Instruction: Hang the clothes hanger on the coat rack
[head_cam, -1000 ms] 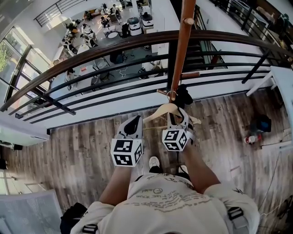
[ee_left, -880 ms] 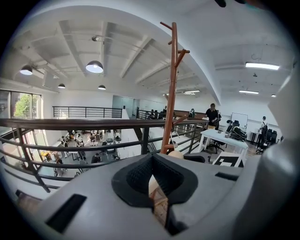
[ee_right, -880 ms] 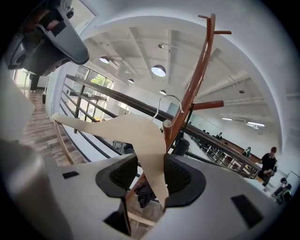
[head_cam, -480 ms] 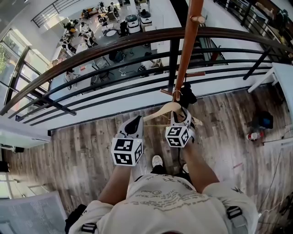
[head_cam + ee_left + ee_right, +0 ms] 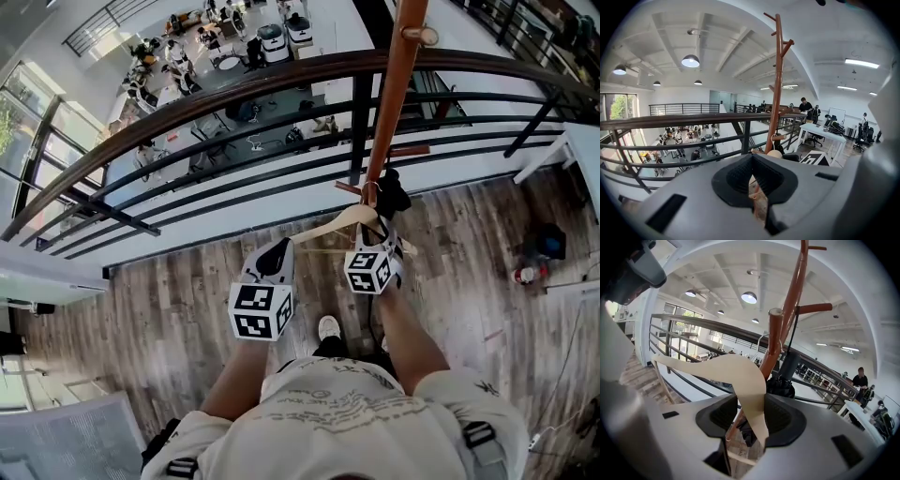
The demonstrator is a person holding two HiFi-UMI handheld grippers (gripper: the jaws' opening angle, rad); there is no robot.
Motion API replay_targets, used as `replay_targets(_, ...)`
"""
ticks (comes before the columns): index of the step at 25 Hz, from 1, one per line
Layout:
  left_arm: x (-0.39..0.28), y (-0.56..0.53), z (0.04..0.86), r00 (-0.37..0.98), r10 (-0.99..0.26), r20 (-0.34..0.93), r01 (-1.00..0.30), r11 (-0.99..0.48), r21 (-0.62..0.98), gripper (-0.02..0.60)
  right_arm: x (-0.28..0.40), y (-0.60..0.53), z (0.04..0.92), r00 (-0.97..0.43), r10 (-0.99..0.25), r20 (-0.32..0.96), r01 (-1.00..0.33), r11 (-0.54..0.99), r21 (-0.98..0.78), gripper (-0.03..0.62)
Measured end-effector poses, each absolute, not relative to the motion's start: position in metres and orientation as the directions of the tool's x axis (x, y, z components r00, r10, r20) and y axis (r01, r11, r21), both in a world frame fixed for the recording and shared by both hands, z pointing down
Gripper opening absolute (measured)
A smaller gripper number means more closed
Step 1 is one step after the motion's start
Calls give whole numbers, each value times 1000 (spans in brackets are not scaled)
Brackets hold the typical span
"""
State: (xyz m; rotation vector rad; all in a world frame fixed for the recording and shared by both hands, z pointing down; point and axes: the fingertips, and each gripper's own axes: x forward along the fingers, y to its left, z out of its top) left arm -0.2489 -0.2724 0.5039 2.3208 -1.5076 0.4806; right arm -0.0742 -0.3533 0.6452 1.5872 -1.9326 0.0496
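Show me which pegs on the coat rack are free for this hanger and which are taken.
Free: the short upturned peg on the pole, right by the hook of the hanger, and the top peg. Crowded: the side peg carries a black item by its strap, hanging close against the pole.

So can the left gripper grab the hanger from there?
Probably yes. The left gripper hangs close beside the hanger, whose free end points toward it, and nothing stands between them. The right gripper holds it.
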Motion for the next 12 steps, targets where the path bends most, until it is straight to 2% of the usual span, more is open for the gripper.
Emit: replay_targets(12, -256, -270, 508, 378, -812, 445, -922, -370, 109, 4, -66, -362, 661, -29, -860, 509, -887, 257, 384, 175)
